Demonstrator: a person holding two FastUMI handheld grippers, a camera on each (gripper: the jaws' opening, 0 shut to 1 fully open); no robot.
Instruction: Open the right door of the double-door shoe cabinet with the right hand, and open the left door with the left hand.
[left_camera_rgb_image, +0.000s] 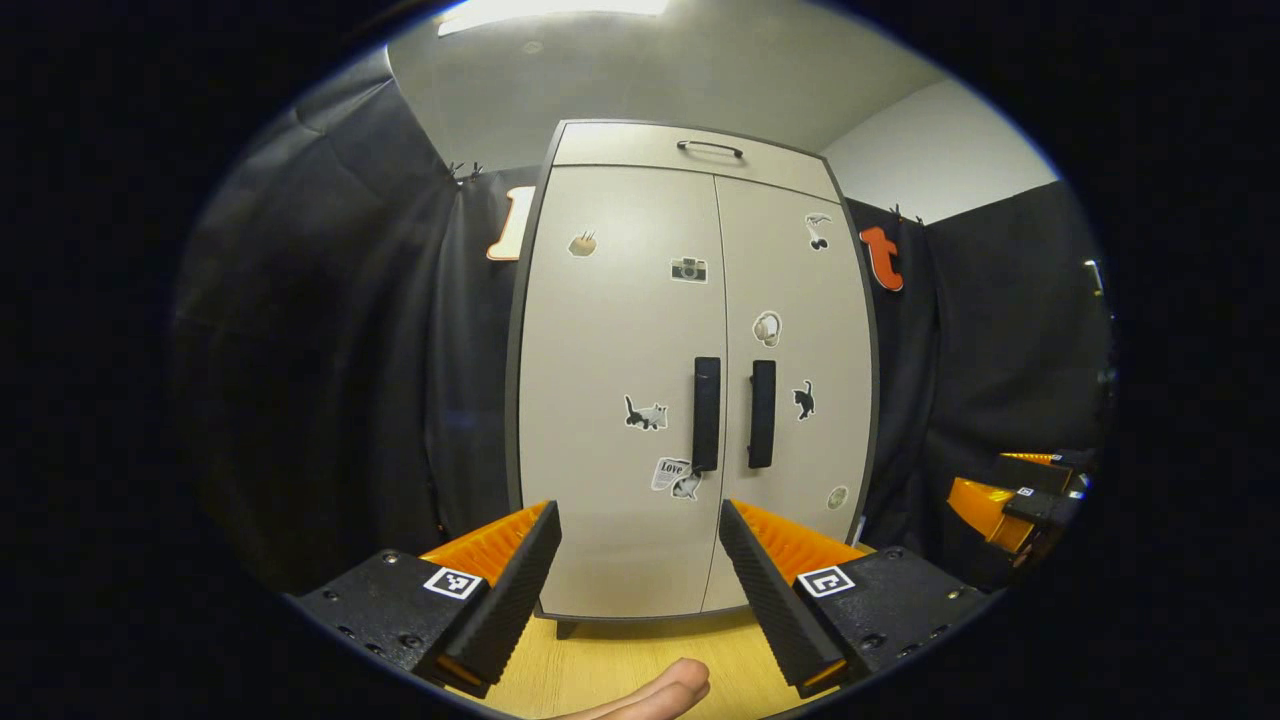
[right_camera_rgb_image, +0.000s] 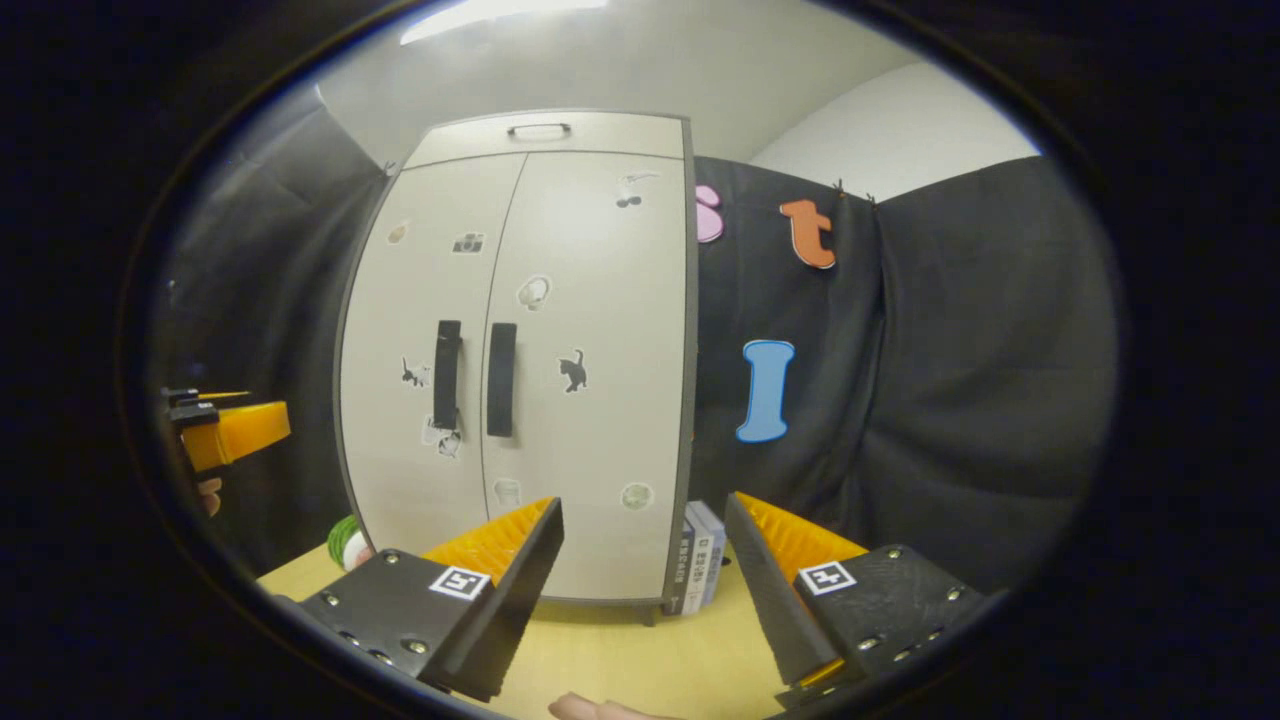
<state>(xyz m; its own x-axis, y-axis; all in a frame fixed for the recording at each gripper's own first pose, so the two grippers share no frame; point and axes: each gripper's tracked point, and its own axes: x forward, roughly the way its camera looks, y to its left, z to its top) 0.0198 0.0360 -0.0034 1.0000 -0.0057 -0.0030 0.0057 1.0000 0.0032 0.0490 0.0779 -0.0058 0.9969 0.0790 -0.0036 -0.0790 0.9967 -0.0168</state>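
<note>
The shoe cabinet (left_camera_rgb_image: 690, 400) is standing upright on the bench (left_camera_rgb_image: 640, 660), both doors shut. The left door (left_camera_rgb_image: 620, 380) and right door (left_camera_rgb_image: 795, 350) are each carrying a vertical handle, the left handle (left_camera_rgb_image: 706, 414) and right handle (left_camera_rgb_image: 762, 414) sitting just beside the centre seam. The left tool (left_camera_rgb_image: 640, 560) is hanging released, well apart from the cabinet. The right tool (right_camera_rgb_image: 645, 555) is likewise spread wide, grasping nothing. 2 boxes (right_camera_rgb_image: 700, 555) are standing beside the cabinet's right side.
</note>
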